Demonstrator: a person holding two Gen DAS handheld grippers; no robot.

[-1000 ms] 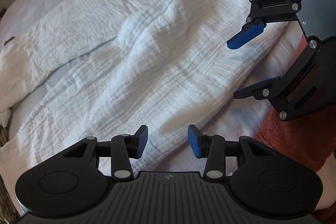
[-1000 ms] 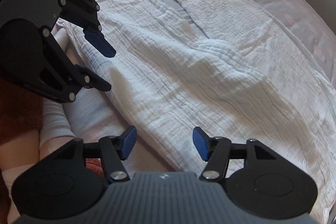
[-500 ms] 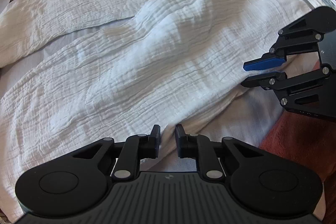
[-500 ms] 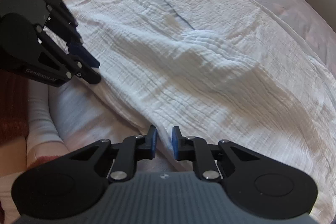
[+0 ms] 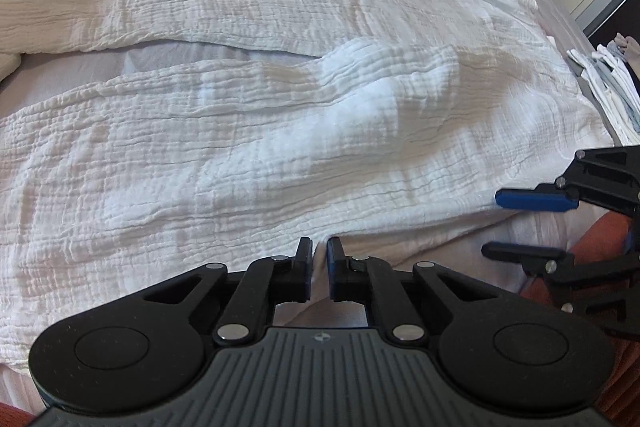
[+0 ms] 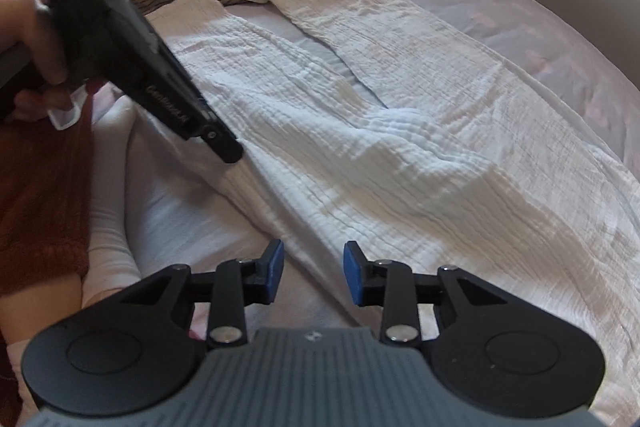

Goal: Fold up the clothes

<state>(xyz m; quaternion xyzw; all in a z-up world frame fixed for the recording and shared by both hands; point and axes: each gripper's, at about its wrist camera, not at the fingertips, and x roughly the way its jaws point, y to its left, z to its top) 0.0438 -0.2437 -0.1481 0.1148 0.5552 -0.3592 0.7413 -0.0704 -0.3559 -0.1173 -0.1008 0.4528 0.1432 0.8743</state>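
Left gripper (image 5: 319,263) pinched onto near hem of crinkled white gauze trousers (image 5: 280,131); right gripper (image 6: 313,273) spread, unladen, straddling same hem; legs running leftward.

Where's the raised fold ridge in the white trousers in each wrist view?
Left wrist: the ridge sits centre, slightly up and right, where the two legs of the white trousers meet.
Right wrist: the same ridge sits right of centre, mid-height.
Shared landmark: the wedge of grey bedsheet between the legs, whose tip points at the ridge; in the right wrist view the wedge lies above it.
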